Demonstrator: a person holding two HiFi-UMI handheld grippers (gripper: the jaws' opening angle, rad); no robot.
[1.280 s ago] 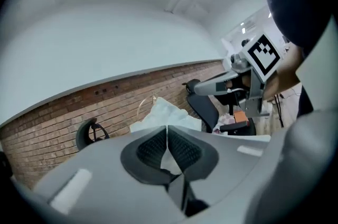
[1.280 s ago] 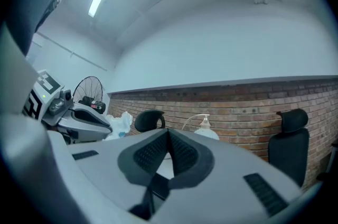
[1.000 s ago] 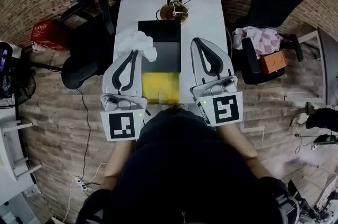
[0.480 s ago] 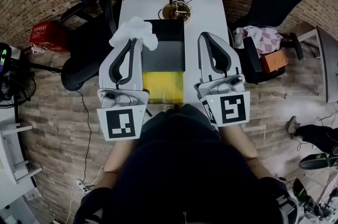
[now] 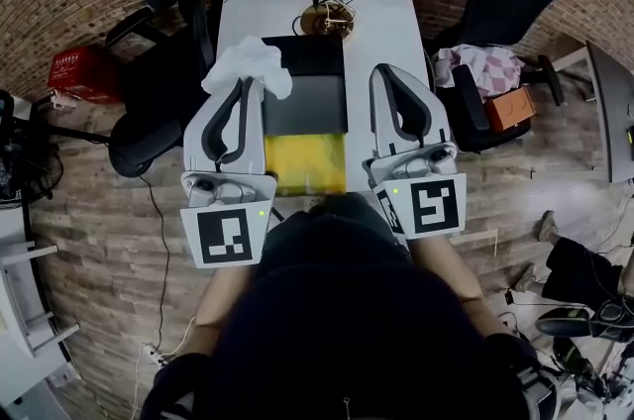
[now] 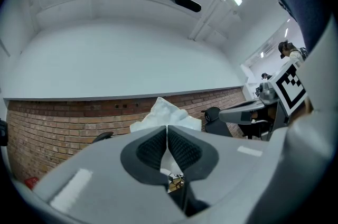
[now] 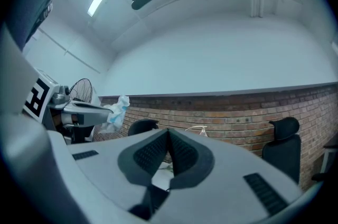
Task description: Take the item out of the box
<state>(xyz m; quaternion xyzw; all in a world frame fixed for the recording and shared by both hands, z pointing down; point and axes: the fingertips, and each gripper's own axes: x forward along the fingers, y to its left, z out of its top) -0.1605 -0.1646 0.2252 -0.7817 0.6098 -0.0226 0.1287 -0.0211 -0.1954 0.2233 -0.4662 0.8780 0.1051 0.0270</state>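
white crumpled wrapping [image 5: 250, 66] is the item, and my left tongs [image 5: 250, 89] are clamped on a fold of it, jaws pinched nearly together with the thin stuff between the pads. in the left gripper view it stands up above the jaw tips against the brick wall, so i judge it is lifted free. in the head view it sits over the far left corner of the black box [image 5: 307, 106], which lies open on the white table [image 5: 391, 12], grey in the middle and yellow at the near end. my right tongs [image 5: 391, 73] are closed on nothing, just right of the box

the step now, as i read it, is to carry the wrapping clear and set it down. it is light and limp, so i would hold the pinch firm and move slowly; a quick swing could let it slip out. i would go left and a little nearer, away from the lamp [image 5: 332, 17] at the far end, whose curved arm could snag a loose fold. the bare strip of table left of the box looks narrow, so i would lower until the wrapping rests there before letting the jaws part. the right tongs could steady the box if a trailing corner drags on its rim
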